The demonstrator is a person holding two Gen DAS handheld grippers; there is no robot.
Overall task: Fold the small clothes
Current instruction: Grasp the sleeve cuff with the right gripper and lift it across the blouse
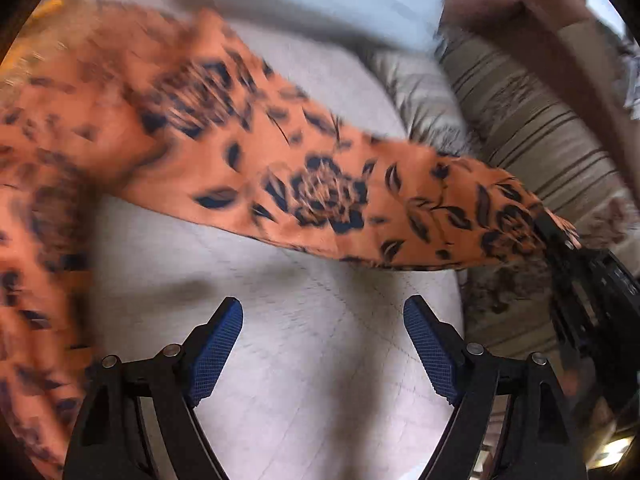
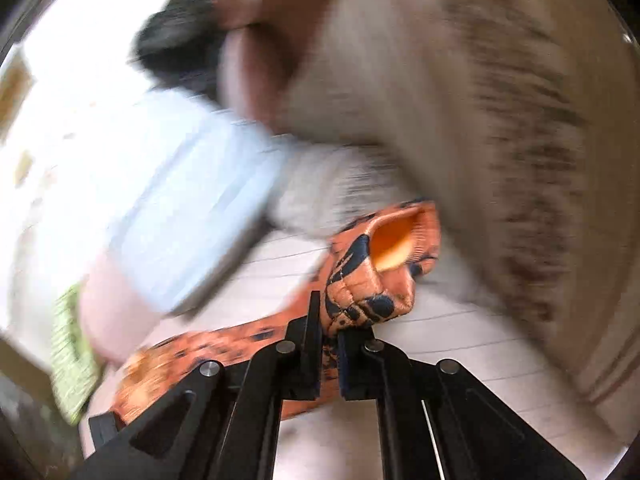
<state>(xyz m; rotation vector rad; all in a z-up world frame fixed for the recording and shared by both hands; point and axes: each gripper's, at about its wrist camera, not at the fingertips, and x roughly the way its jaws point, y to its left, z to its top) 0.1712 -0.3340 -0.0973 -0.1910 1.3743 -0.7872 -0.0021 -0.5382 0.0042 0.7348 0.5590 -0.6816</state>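
Garment: orange cloth with dark floral print (image 1: 320, 184), stretched out above the pale quilted surface (image 1: 320, 360), unfolded.
Right gripper (image 2: 329, 344): clamped on the cloth's end.
Left gripper (image 1: 322, 344): jaws apart, empty.
Progress: judged early; every fold remains.

Bed surface: pale quilted cover (image 1: 320, 360) with stitched lines. Beyond its edge: beige striped upholstery (image 1: 532, 128) (blurred). Light: bright daylight, soft shadows on the cover.

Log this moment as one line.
task: fold clothes | right gripper: shut on orange cloth | left gripper: open, empty, over white sheet
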